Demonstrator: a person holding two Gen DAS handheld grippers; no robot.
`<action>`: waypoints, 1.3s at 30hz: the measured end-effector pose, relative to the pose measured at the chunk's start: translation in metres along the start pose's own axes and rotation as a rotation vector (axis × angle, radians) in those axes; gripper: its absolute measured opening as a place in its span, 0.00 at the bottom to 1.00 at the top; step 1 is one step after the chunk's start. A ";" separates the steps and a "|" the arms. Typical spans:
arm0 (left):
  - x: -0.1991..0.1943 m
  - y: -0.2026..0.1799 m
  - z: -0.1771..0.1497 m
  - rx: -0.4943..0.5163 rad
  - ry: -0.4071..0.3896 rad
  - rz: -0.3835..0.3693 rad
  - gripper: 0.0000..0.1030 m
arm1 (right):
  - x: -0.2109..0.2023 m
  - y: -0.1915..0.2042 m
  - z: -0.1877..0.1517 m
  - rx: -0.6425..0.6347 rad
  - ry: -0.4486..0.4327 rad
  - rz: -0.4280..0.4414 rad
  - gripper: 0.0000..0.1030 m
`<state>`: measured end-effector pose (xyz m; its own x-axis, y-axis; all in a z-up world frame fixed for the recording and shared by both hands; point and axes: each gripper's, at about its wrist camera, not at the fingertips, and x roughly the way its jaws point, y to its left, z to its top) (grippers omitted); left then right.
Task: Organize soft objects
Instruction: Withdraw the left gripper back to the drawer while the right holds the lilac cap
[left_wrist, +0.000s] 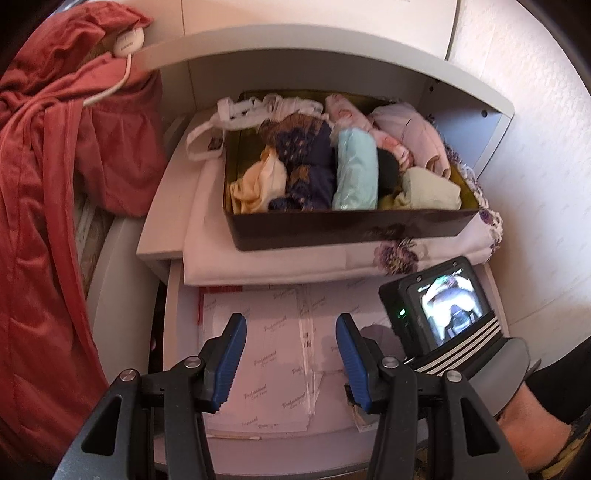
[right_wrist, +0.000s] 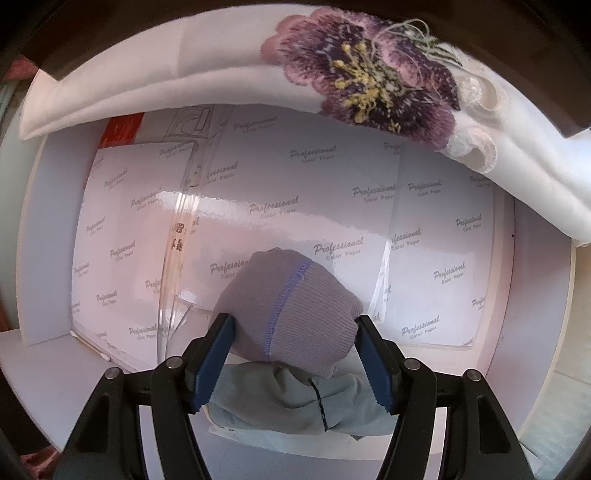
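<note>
A dark box (left_wrist: 332, 229) full of rolled soft items (left_wrist: 354, 170) sits on a folded white cloth with purple embroidered flowers (left_wrist: 399, 251) on a white shelf. My left gripper (left_wrist: 291, 362) is open and empty, below the box over an open drawer. My right gripper (right_wrist: 295, 362) is shut on a rolled grey sock with a purple seam (right_wrist: 291, 310), held low over the drawer's papers. Its camera body (left_wrist: 439, 306) shows at the right of the left wrist view. The embroidered cloth (right_wrist: 362, 74) hangs just above the sock.
The drawer holds glossy sheets printed "Professional Color Paper" (right_wrist: 280, 206). A red robe (left_wrist: 55, 206) hangs at the left beside the shelf. A white upper shelf board (left_wrist: 295, 44) arches over the box. The white wall (left_wrist: 535, 147) is at the right.
</note>
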<state>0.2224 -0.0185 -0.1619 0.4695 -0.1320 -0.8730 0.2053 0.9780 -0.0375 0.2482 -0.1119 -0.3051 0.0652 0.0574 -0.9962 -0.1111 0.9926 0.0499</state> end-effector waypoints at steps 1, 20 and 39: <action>0.002 0.001 -0.001 -0.004 0.008 0.000 0.49 | 0.001 0.001 0.000 0.000 0.001 0.000 0.65; 0.060 0.049 -0.029 -0.244 0.250 0.027 0.49 | 0.003 0.006 0.007 -0.017 0.028 0.007 0.54; 0.069 0.047 -0.033 -0.251 0.302 0.013 0.49 | -0.002 -0.059 0.003 0.275 0.059 0.200 0.57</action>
<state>0.2361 0.0241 -0.2399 0.1889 -0.1027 -0.9766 -0.0334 0.9933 -0.1109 0.2573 -0.1703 -0.3059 0.0104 0.2553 -0.9668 0.1567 0.9545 0.2538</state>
